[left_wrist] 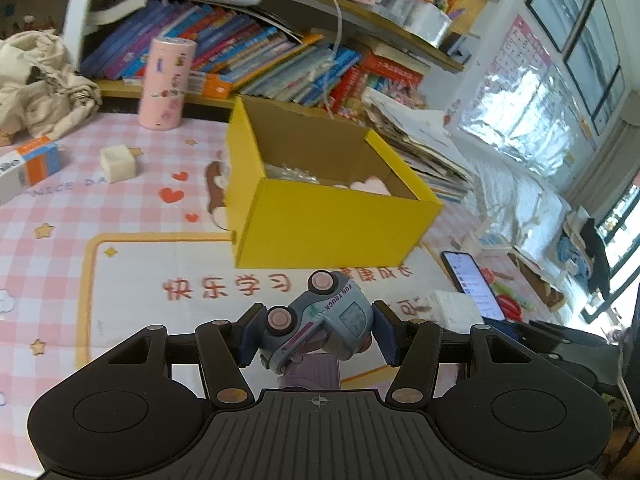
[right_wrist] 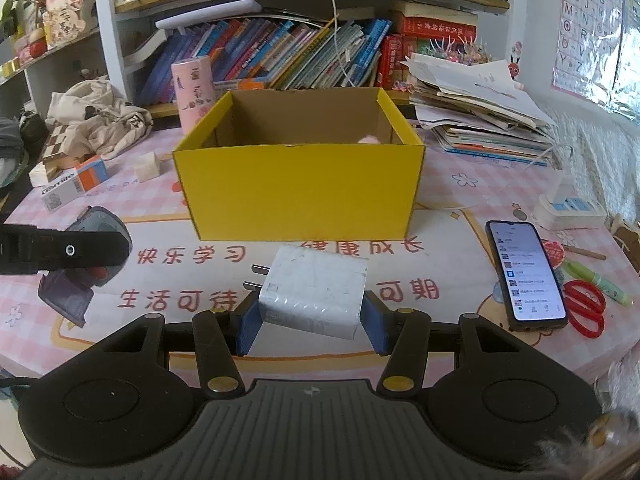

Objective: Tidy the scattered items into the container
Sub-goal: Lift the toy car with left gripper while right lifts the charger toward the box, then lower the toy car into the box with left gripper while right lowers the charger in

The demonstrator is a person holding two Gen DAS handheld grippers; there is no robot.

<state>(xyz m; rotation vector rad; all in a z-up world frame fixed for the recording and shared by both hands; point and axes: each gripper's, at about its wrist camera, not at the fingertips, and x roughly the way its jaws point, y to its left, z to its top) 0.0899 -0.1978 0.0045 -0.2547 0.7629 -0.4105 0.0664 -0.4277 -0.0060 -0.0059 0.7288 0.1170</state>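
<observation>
Both tools are carrying items toward the yellow box (right_wrist: 298,196) standing mid-table (right_wrist: 460,216). Left tool (left_wrist: 316,334) is clamping a grey toy truck (left_wrist: 320,320), tipped on its side, wheels up. Right tool (right_wrist: 312,320) is gripping a white charger plug (right_wrist: 316,296), prongs pointing left. Both loads are hanging short of the box's near wall. Transport step is underway; next move likely needs clearing the rim, then releasing inside. White cube (right_wrist: 148,166) and carton (right_wrist: 76,182) are still lying out on the left.
</observation>
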